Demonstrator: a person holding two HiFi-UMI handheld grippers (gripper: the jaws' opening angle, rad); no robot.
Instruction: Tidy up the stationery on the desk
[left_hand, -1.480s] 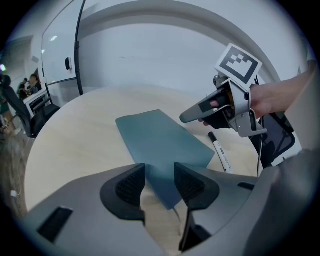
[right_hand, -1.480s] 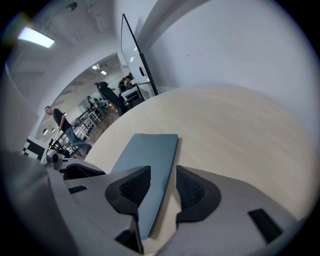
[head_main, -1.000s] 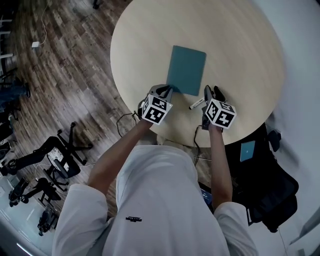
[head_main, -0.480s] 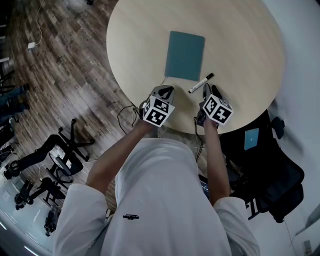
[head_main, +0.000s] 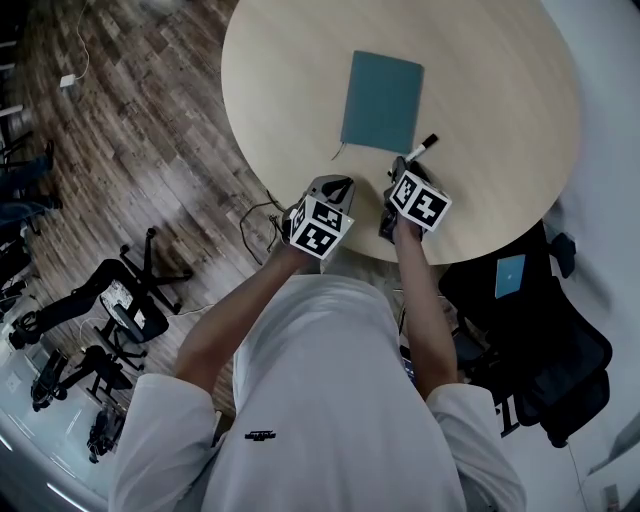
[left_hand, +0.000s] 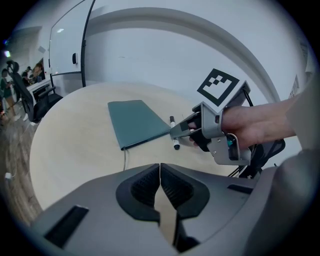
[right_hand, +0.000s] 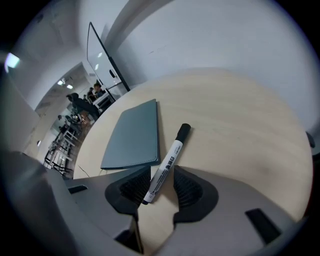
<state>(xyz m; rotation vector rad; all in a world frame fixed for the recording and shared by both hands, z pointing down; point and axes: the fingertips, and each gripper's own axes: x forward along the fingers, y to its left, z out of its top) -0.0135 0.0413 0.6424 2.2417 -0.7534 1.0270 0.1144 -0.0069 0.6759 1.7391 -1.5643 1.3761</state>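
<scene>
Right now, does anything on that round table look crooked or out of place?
Only the marker: it lies loose and slanted by the teal notebook's near corner, between the open jaws of the right gripper. Nothing looks spilled or damaged.

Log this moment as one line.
left gripper: shut, empty | right gripper: open around marker | notebook: flat on table
</scene>
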